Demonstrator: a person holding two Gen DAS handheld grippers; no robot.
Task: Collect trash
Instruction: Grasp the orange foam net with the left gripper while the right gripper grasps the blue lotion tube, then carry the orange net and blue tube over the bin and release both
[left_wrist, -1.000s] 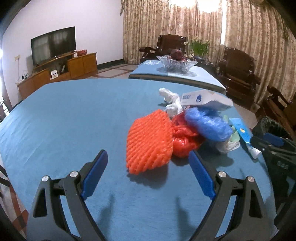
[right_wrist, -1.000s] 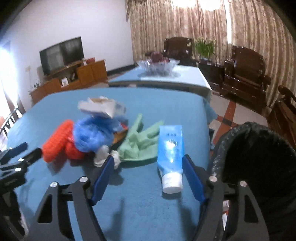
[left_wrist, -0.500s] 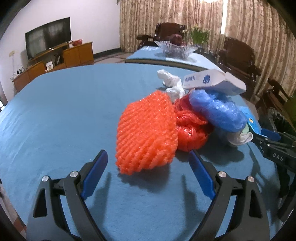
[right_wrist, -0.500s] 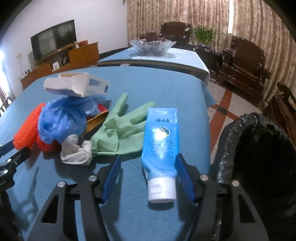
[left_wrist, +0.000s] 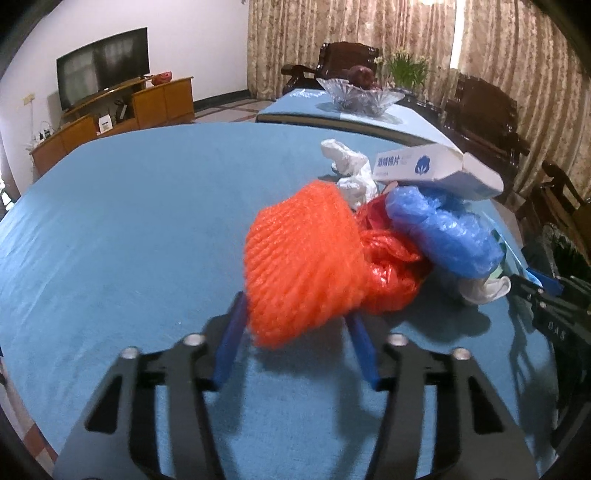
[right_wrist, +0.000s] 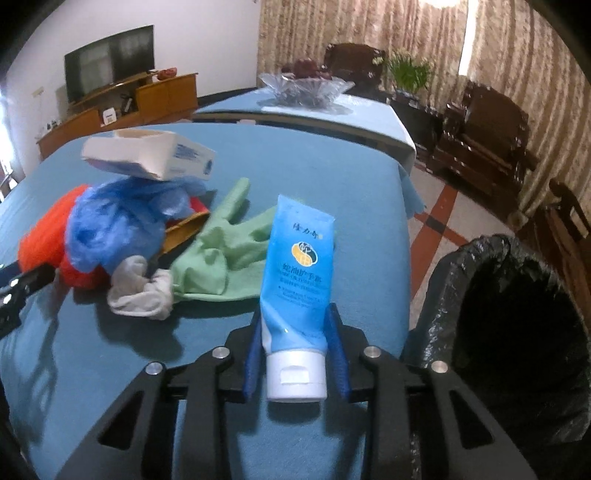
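Observation:
An orange foam net (left_wrist: 306, 266) lies at the near end of a trash pile on the blue table (left_wrist: 129, 229). My left gripper (left_wrist: 295, 332) is closing its jaws, and the blue pads squeeze the net's near end between them. In the right wrist view a blue tube (right_wrist: 299, 280) with a white cap points towards me. My right gripper (right_wrist: 295, 328) is closing its jaws too, with the pads against the tube's sides just above the cap. A bin lined with a black bag (right_wrist: 517, 332) stands past the table's right edge.
The pile also holds a red plastic bag (left_wrist: 391, 273), a blue plastic bag (left_wrist: 443, 232), a white carton (left_wrist: 436, 170), a green glove (right_wrist: 221, 251) and a crumpled white glove (right_wrist: 140, 291). Behind are a second table with a glass bowl (left_wrist: 358, 98), dark chairs and a TV cabinet.
Both pairs of jaws have narrowed from wide open. The left pads now pinch the orange net, which has bunched up. The right pads have come in against the blue tube.

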